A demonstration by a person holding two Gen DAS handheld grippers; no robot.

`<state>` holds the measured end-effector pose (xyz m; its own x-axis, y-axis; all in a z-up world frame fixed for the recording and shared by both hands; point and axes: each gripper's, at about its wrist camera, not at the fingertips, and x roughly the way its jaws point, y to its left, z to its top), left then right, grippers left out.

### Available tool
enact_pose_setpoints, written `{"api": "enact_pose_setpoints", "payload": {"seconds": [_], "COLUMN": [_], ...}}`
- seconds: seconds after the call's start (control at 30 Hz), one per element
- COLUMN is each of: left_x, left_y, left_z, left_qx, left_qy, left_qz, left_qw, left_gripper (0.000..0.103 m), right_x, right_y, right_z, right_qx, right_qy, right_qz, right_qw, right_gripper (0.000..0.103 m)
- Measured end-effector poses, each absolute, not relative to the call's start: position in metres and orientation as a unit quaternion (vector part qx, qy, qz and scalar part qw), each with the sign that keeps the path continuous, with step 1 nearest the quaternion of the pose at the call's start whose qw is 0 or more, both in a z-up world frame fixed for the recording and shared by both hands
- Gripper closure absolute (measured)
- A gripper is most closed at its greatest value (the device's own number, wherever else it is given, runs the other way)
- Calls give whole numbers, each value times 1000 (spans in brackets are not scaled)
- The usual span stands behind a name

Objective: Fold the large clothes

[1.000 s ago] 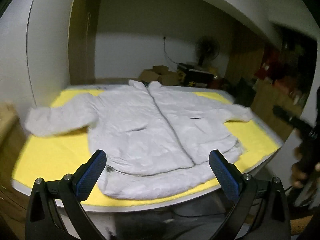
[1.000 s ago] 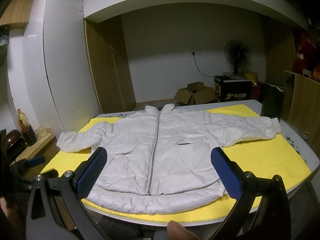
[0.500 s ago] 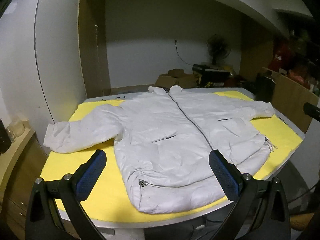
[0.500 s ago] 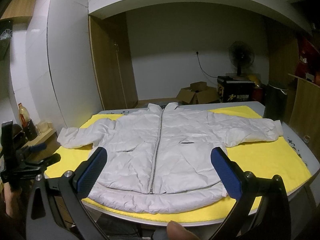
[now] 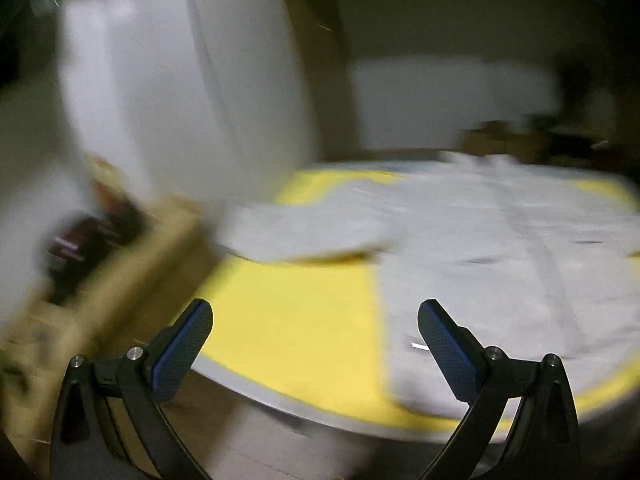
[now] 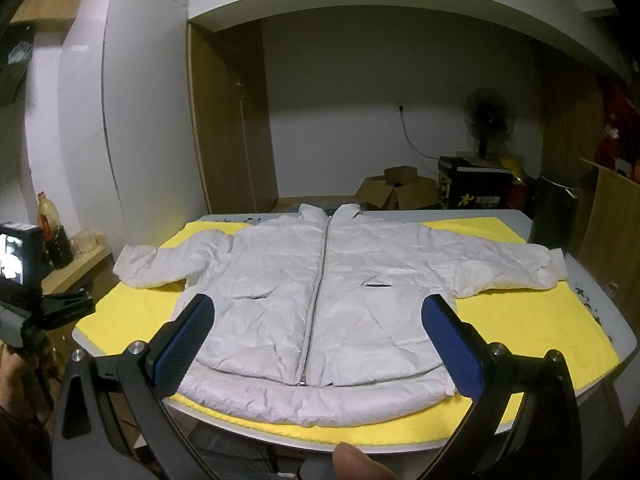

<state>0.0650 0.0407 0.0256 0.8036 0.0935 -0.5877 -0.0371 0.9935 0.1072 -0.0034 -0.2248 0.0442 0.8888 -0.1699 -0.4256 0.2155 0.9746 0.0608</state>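
A white zipped puffer jacket (image 6: 320, 304) lies flat, front up, on a yellow cloth (image 6: 532, 320) that covers a table, both sleeves spread out sideways. My right gripper (image 6: 316, 344) is open and empty, held off the near edge of the table in front of the jacket's hem. My left gripper (image 5: 314, 340) is open and empty, in front of the table's near left part. In its blurred view the jacket (image 5: 500, 248) lies to the right and its left sleeve (image 5: 296, 232) stretches ahead. The left gripper also shows at the left edge of the right wrist view (image 6: 24, 300).
A low wooden shelf (image 6: 76, 268) with a bottle and jars stands left of the table. Cardboard boxes (image 6: 400, 192), a black crate and a fan (image 6: 488, 120) stand behind it. A wooden panel (image 6: 612, 224) is at the right. A fingertip (image 6: 356, 464) shows at the bottom edge.
My left gripper has swung fast to the left, so its view is blurred and the jacket now sits to its right. My right gripper has hardly moved. Both stay open.
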Motion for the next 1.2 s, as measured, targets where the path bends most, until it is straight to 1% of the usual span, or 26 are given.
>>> {"api": "enact_pose_setpoints", "payload": {"seconds": [0.03,0.1,0.17,0.27,0.33,0.43,0.57,0.73,0.9,1.2], "left_x": [59,43,37,32,27,16,9,7,7,23], "left_y": [38,35,31,19,13,-2,-4,-7,-7,5], "left_z": [29,41,46,49,48,50,48,44,40,32], "left_qx": [22,-19,-40,-12,4,12,11,13,22,1], "left_qy": [314,291,302,315,296,272,269,267,274,289], "left_qz": [18,-6,-18,0,13,11,-5,-19,-6,10], "left_qw": [949,957,952,949,955,962,963,963,962,957], "left_gripper": [1,1,1,1,0,0,1,0,0,0], "right_x": [-3,-2,-3,2,7,12,14,10,14,20], "right_y": [-223,-221,-217,-209,-207,-210,-215,-213,-213,-208], "right_z": [43,42,41,33,26,19,20,23,20,14], "right_qx": [51,52,40,2,-4,15,52,44,38,35], "right_qy": [216,212,204,210,227,240,249,233,242,248], "right_qz": [-96,-88,-99,-115,-106,-95,-76,-100,-102,-83], "right_qw": [970,972,973,971,968,966,964,966,964,965], "right_gripper": [0,0,0,0,0,0,0,0,0,0]}}
